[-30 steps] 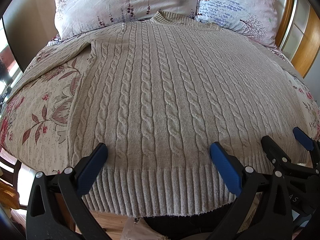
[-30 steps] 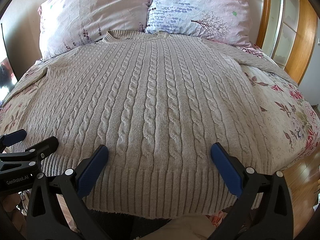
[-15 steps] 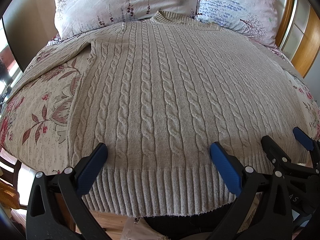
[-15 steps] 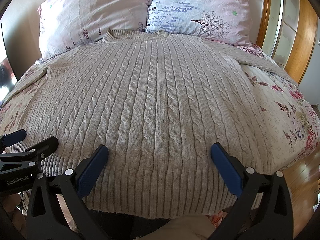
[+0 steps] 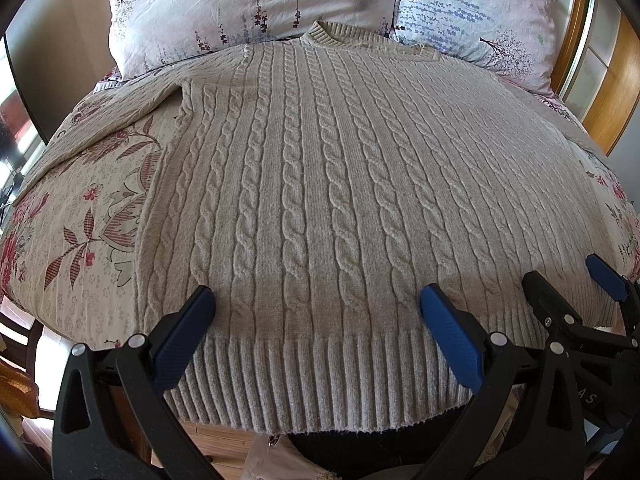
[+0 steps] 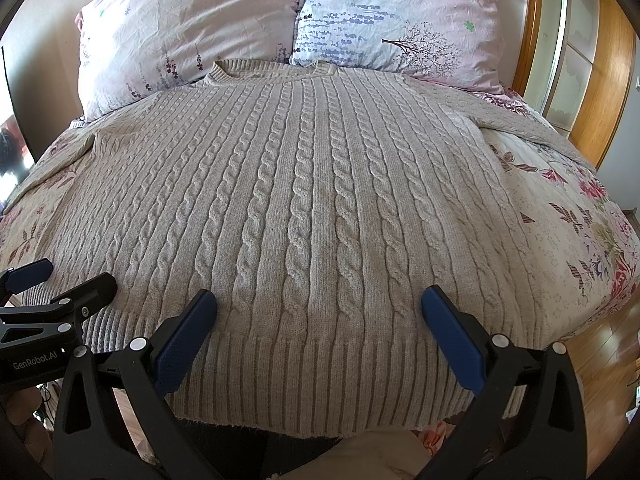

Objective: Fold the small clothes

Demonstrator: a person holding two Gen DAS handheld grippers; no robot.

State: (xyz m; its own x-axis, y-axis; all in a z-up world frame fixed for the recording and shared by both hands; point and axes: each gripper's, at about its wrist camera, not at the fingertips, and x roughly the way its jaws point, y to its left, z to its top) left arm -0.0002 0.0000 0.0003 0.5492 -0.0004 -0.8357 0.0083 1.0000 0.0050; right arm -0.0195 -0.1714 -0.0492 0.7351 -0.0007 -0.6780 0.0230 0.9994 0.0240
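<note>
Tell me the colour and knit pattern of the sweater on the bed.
The sweater is light grey-beige, cable-knit with a ribbed hem; the right wrist view shows it best.

A bed is covered by a floral bedspread (image 5: pixel 84 216). Two printed pillows (image 6: pixel 188 36) are propped at its head. A wooden-framed wardrobe (image 6: pixel 588 64) is seen right; wood flooring (image 6: pixel 600 348) lies below.

Beige cable-knit sweater (image 5: pixel 320 200) on floral bedspread (image 5: pixel 80 240).

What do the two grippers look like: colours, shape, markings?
Both match: the left gripper and right gripper have black angular plastic frames with triangular cutouts, silver rivets and blue textured finger pads. White "GenRobot.AI" lettering shows on the left one's body in the right wrist view.
</note>
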